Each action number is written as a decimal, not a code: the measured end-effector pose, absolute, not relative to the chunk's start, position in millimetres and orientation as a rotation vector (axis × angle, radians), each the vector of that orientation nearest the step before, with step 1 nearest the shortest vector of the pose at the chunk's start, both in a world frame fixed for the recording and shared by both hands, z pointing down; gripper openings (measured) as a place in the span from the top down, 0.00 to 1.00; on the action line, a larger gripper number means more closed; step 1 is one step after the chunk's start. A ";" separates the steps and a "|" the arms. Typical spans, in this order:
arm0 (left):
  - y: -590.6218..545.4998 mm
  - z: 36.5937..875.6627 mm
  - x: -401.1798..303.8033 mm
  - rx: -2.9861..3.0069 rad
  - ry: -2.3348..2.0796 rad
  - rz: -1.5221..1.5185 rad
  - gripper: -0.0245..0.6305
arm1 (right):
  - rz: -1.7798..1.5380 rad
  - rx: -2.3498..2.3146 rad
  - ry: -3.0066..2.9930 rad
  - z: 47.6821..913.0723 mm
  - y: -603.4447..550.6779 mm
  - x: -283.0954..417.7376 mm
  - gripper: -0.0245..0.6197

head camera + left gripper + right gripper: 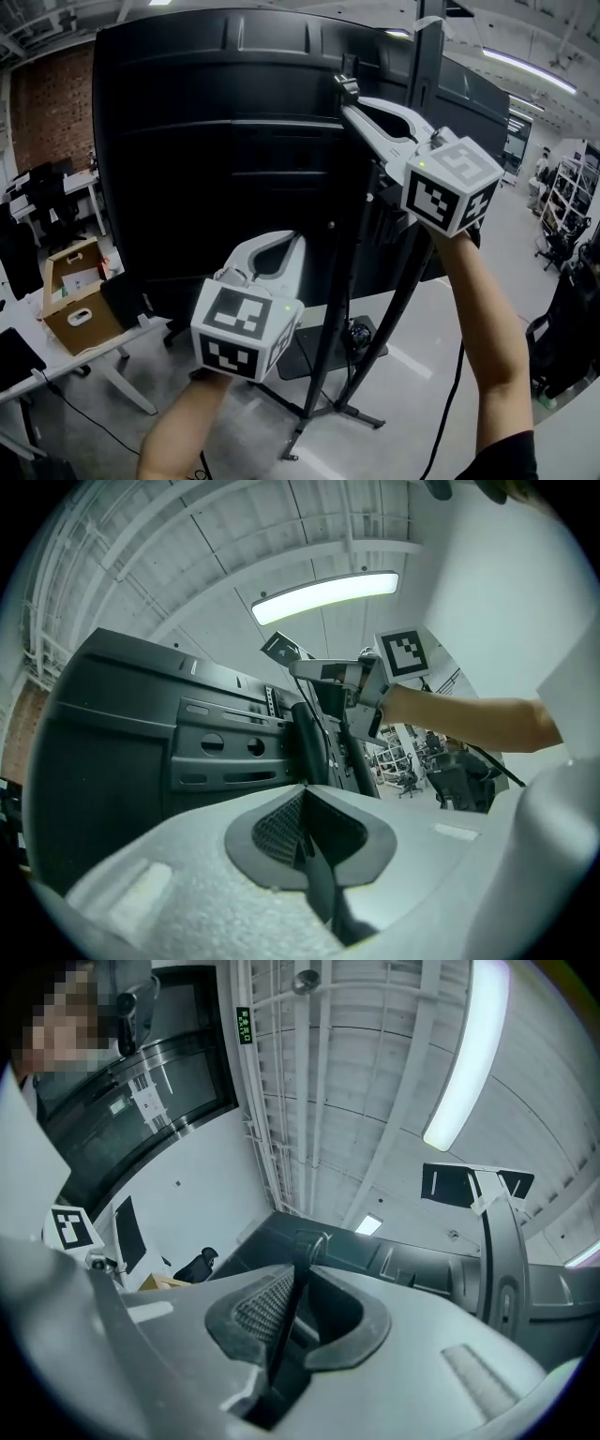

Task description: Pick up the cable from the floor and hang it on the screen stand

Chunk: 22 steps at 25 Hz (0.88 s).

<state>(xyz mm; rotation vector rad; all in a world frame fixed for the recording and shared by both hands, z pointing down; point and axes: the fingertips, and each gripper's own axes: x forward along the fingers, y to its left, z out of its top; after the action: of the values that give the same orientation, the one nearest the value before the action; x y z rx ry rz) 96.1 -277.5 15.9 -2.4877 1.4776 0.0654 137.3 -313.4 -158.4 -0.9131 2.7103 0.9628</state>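
Observation:
The black screen (216,141) stands with its back to me on a black stand (330,309). My right gripper (348,91) is raised at the screen's upper right edge. It is shut on a thin black cable (284,1314), and the cable's plug end (309,1239) sticks out past the pads. My left gripper (296,238) is lower, in front of the screen's lower middle, pointing up. It is shut on a black cable strand (317,878) that runs down between its pads. From the left gripper view the right gripper (323,670) shows beside the stand's post (307,742).
The stand's legs (347,408) spread over the grey floor below my arms. A cardboard box (73,302) sits on a desk at the left, with more desks behind it. Office chairs (562,246) and shelves stand at the far right. A tall post (427,52) rises beside the screen.

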 end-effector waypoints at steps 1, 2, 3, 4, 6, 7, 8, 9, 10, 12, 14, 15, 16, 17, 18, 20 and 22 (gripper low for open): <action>-279.8 12.0 96.2 -2.482 1.470 0.070 0.96 | 0.966 -0.912 2.702 -166.1 -315.9 136.8 0.88; -282.2 7.7 96.5 -2.477 1.459 0.075 0.96 | 0.970 -0.917 2.694 -172.9 -319.4 136.2 0.88; -284.5 2.9 96.9 -2.473 1.445 0.084 0.96 | 0.975 -0.926 2.688 -178.8 -323.7 135.5 0.88; -286.9 -2.0 97.3 -2.468 1.429 0.093 0.96 | 0.978 -0.936 2.684 -183.7 -328.3 134.4 0.88; -292.2 -10.3 97.9 -2.463 1.396 0.107 0.96 | 0.983 -0.954 2.680 -190.4 -336.4 130.9 0.88; -294.8 -14.5 98.6 -2.463 1.377 0.115 0.96 | 0.991 -0.961 2.678 -193.7 -339.2 128.9 0.88; -297.0 -18.9 99.7 -2.464 1.356 0.120 0.96 | 1.001 -0.969 2.674 -198.0 -341.1 127.2 0.88; -298.8 -23.0 101.1 -2.462 1.332 0.120 0.96 | 1.011 -0.977 2.669 -203.3 -342.5 125.5 0.88; -300.3 -26.2 102.2 -2.459 1.310 0.116 0.96 | 1.023 -0.987 2.665 -208.6 -344.0 123.8 0.88; -302.3 -30.6 103.5 -2.456 1.271 0.109 0.96 | 1.070 -1.025 2.660 -217.1 -348.8 122.0 0.88; -303.7 -34.9 104.0 -2.458 1.240 0.115 0.96 | 1.133 -1.088 2.651 -223.9 -356.8 124.4 0.88; -304.2 -37.1 104.4 -2.459 1.226 0.118 0.96 | 1.163 -1.123 2.646 -227.2 -361.9 126.6 0.88; -304.6 -39.0 105.3 -2.459 1.212 0.119 0.96 | 1.191 -1.158 2.640 -230.2 -367.3 128.9 0.88; -304.8 -40.4 106.5 -2.459 1.197 0.116 0.96 | 1.216 -1.187 2.635 -232.9 -372.2 130.3 0.88; -304.8 -41.1 107.8 -2.457 1.183 0.110 0.96 | 1.235 -1.205 2.631 -235.6 -376.0 130.3 0.88; -304.2 -41.2 109.6 -2.449 1.159 0.098 0.96 | 1.267 -1.215 2.631 -240.6 -380.9 124.6 0.88; -303.0 -40.6 111.0 -2.436 1.144 0.084 0.96 | 1.315 -1.248 2.669 -244.4 -389.4 113.4 0.88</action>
<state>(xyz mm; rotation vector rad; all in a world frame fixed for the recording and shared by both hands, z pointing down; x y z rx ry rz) 111.0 -303.0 -40.6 -2.4358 1.1441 0.0844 113.4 -389.4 -244.4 -1.2478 2.6693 1.3153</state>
